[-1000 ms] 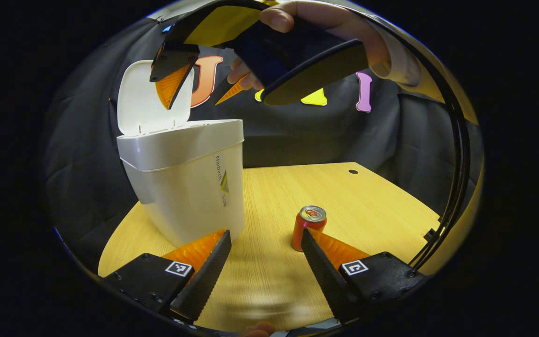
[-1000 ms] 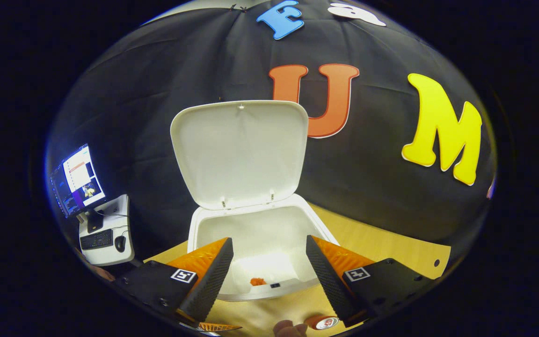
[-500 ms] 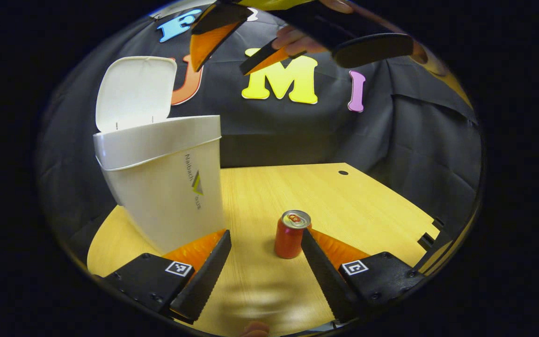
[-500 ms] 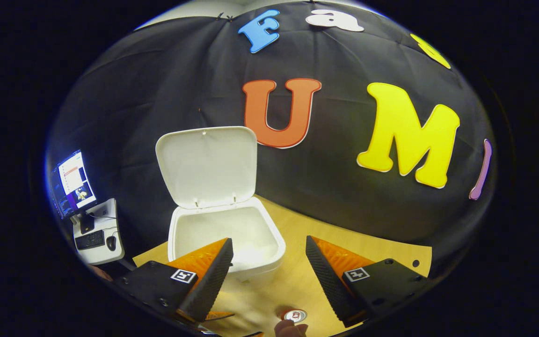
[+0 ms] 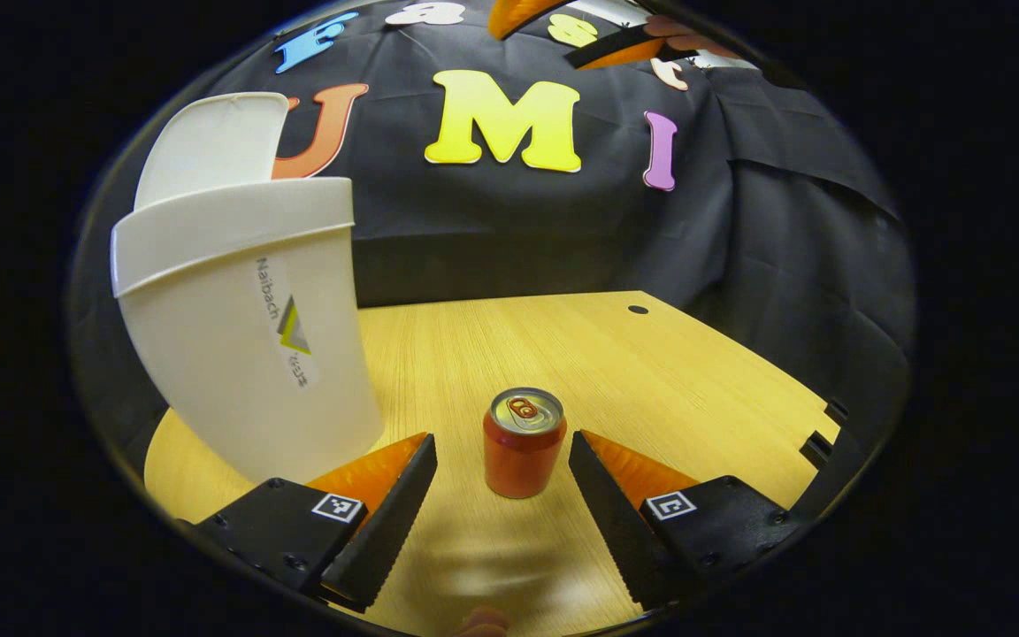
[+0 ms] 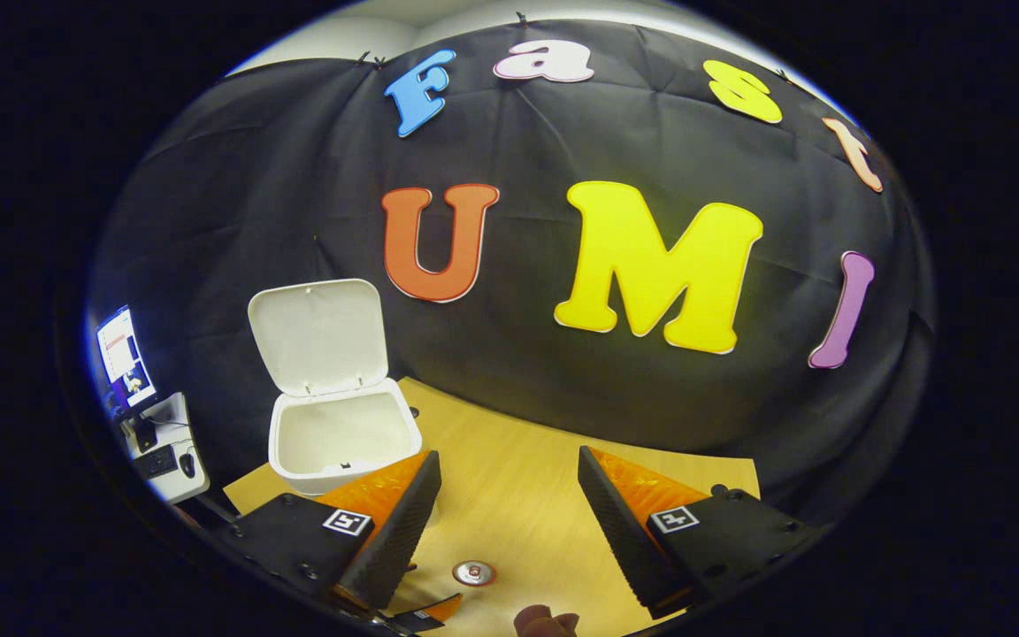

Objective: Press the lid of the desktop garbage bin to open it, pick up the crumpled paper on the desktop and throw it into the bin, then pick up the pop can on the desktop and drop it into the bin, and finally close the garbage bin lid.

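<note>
Left gripper view had the pop can (image 5: 524, 442) standing upright on the wooden desktop (image 5: 651, 372), dead centre between the fingers of the left gripper (image 5: 502, 504), which were spread wide with a gap on each side of the can, not touching it. My read: whoever held it was lining up for the can grab, jaws open enough to slide around the body. The white garbage bin (image 5: 244, 354) stood just to the left of the can, lid (image 5: 209, 146) flipped up, so the drop would be a short hop. From the right gripper view, the right gripper (image 6: 509, 522) was up high and off to the side, fingers also spread and empty, looking down on the bin (image 6: 343, 438) with its lid (image 6: 319, 336) standing open and the can top (image 6: 474, 572) below. Probably parked up there to keep out of the left one's way. Couldn't make out the crumpled paper on the desktop; the bin's inside was too small to tell.
</note>
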`<state>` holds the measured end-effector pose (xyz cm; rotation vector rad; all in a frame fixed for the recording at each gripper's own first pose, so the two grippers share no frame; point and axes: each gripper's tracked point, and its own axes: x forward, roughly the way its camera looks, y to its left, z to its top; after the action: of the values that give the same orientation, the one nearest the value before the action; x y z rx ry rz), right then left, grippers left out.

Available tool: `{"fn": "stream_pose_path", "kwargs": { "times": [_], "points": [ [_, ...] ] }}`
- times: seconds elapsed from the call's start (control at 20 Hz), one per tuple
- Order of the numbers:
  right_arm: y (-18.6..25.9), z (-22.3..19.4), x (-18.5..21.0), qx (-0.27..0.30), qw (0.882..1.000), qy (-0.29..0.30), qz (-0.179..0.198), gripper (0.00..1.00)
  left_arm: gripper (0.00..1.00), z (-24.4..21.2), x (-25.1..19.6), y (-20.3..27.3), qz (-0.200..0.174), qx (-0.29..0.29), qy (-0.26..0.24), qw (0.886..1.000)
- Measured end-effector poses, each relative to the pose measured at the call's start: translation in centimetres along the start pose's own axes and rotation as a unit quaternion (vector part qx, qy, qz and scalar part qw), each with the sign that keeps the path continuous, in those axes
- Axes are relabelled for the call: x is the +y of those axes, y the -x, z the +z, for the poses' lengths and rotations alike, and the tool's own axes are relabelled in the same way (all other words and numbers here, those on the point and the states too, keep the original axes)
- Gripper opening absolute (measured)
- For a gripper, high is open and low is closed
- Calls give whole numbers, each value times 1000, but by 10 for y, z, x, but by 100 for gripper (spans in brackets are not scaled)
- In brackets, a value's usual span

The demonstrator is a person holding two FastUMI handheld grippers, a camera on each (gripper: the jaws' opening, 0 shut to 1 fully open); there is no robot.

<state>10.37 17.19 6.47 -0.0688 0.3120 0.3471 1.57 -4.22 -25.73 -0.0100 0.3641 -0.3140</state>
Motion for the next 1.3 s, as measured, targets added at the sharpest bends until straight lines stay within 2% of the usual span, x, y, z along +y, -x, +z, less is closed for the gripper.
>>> {"fn": "stream_pose_path", "kwargs": {
  "times": [0.3, 0.45, 0.7, 0.85, 1.0, 1.15, 1.2, 1.25, 1.3],
  "points": [
    [18, -31, -47, 32, 999, 0, -42, 98, 100, -24, -10, -39, -8, 18, 2, 1000],
    [21, -60, -61, 52, 997, 0, -57, 98, 100, -32, -9, -56, 0, 26, -5, 1000],
    [29, -85, -83, 76, 994, -15, -78, 98, 100, -49, -4, -76, 8, 49, -7, 999],
    [34, -92, -92, 83, 993, -26, -83, 98, 97, -53, -3, -81, 6, 57, -2, 998],
    [37, -99, -97, 89, 992, -29, -88, 98, 88, -58, -3, -84, -4, 65, -4, 998],
    [39, -106, -97, 96, 991, -31, -85, 98, 87, -53, -2, -81, -5, 62, -15, 998],
    [39, -107, -97, 97, 991, -32, -83, 98, 94, -52, -2, -80, -6, 66, -17, 998],
    [39, -106, -96, 98, 991, -32, -81, 98, 87, -49, -1, -77, -5, 69, -17, 997],
    [39, -105, -96, 97, 992, -30, -78, 97, 87, -45, -2, -73, -6, 70, -12, 997]
  ]
}}
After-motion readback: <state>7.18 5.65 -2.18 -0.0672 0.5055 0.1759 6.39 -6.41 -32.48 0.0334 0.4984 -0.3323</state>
